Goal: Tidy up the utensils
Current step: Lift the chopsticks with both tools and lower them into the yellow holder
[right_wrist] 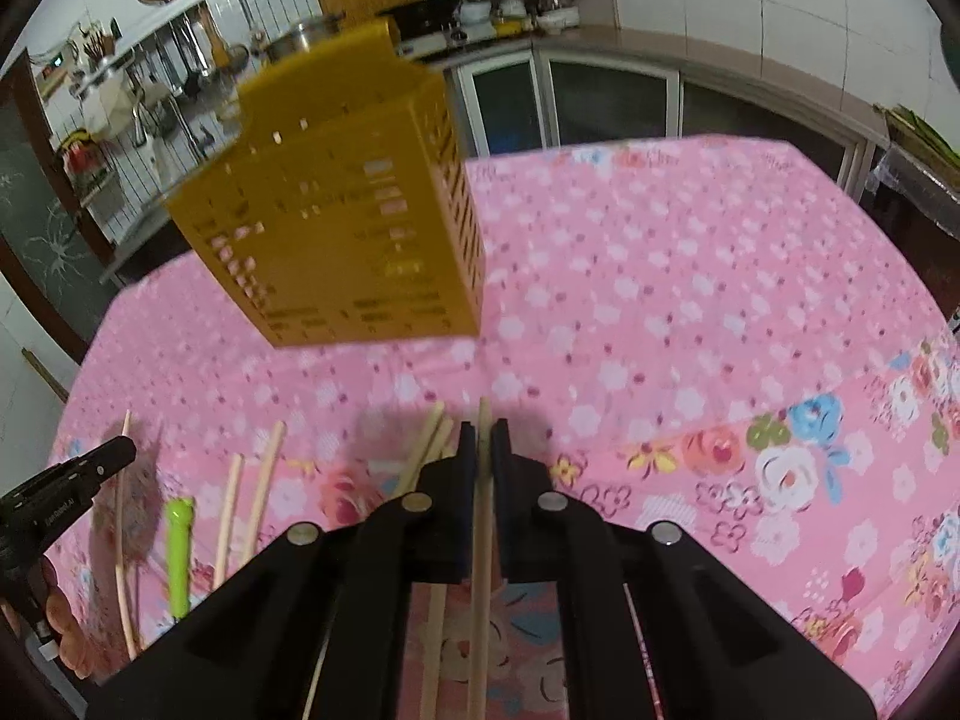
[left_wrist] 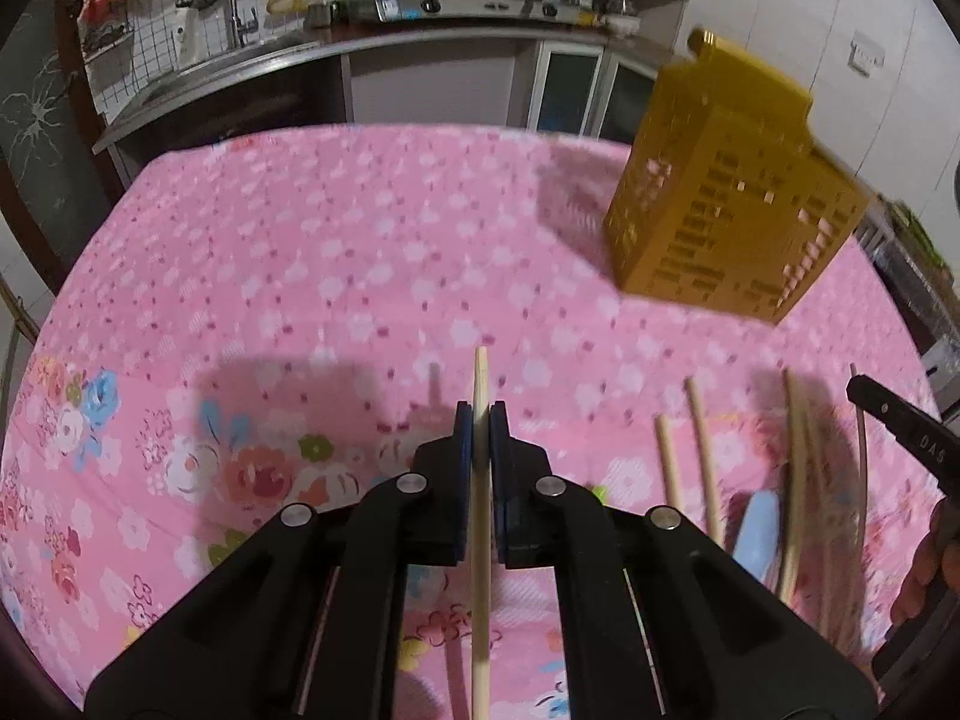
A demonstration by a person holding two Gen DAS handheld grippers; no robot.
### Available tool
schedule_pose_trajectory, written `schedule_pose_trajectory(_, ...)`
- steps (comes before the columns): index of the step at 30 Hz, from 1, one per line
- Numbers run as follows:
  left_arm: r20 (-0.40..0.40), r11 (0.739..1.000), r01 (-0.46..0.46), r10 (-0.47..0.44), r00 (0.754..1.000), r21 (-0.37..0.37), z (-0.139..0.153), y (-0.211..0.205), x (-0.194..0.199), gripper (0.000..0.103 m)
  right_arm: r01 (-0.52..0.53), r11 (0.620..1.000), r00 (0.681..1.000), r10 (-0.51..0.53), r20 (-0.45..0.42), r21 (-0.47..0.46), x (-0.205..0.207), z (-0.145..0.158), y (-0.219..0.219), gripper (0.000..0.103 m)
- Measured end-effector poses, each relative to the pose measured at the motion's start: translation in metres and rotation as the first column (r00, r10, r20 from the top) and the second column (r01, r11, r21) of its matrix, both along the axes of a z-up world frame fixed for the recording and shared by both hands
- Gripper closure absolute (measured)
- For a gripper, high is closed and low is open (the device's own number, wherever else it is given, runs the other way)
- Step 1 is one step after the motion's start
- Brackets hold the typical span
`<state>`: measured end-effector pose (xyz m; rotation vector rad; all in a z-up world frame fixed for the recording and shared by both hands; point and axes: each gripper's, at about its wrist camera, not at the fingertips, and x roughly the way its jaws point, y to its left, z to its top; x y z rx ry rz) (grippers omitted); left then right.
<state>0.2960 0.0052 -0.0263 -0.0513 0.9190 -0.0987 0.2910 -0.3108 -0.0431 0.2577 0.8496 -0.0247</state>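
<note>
My left gripper (left_wrist: 481,420) is shut on a wooden chopstick (left_wrist: 480,378) held above the pink tablecloth. My right gripper (right_wrist: 483,435) is shut on another wooden chopstick (right_wrist: 483,414). A yellow perforated utensil holder (left_wrist: 732,204) stands upright on the table, far right in the left wrist view and far left in the right wrist view (right_wrist: 342,210). Several loose chopsticks (left_wrist: 702,456) lie on the cloth to the right of my left gripper; they also show in the right wrist view (right_wrist: 264,480). A green-handled utensil (right_wrist: 179,546) lies among them.
The table carries a pink floral tablecloth (left_wrist: 300,252). The tip of the other gripper shows at the right edge (left_wrist: 900,426) and at the left edge (right_wrist: 66,480). A light blue item (left_wrist: 759,534) lies by the chopsticks. A kitchen counter (left_wrist: 360,42) with a sink and stove lies behind.
</note>
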Motion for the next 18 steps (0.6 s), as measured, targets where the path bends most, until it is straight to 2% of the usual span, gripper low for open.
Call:
schedule_pose_trajectory(6, 0.083, 0.998, 0.007, -0.001, 0.997, -0.065, 0.026, 0.004, -0.002, 0.099, 0.007, 1.000, 0.995, -0.007, 0.101, 0.003, -0.007, 0.025, -0.002, 0.097)
schedule_pose_trajectory(12, 0.175, 0.996, 0.028, -0.013, 0.985, -0.080, 0.054, -0.001, -0.009, 0.099, 0.004, 1.000, 0.978, -0.007, 0.209, 0.011, -0.016, 0.054, -0.003, 0.097)
schedule_pose_trajectory(18, 0.274, 0.997, 0.047, -0.026, 0.961, -0.068, 0.082, -0.012, -0.015, 0.099, 0.001, 1.000, 0.950, 0.004, 0.311, -0.016, -0.019, 0.082, -0.002, 0.097)
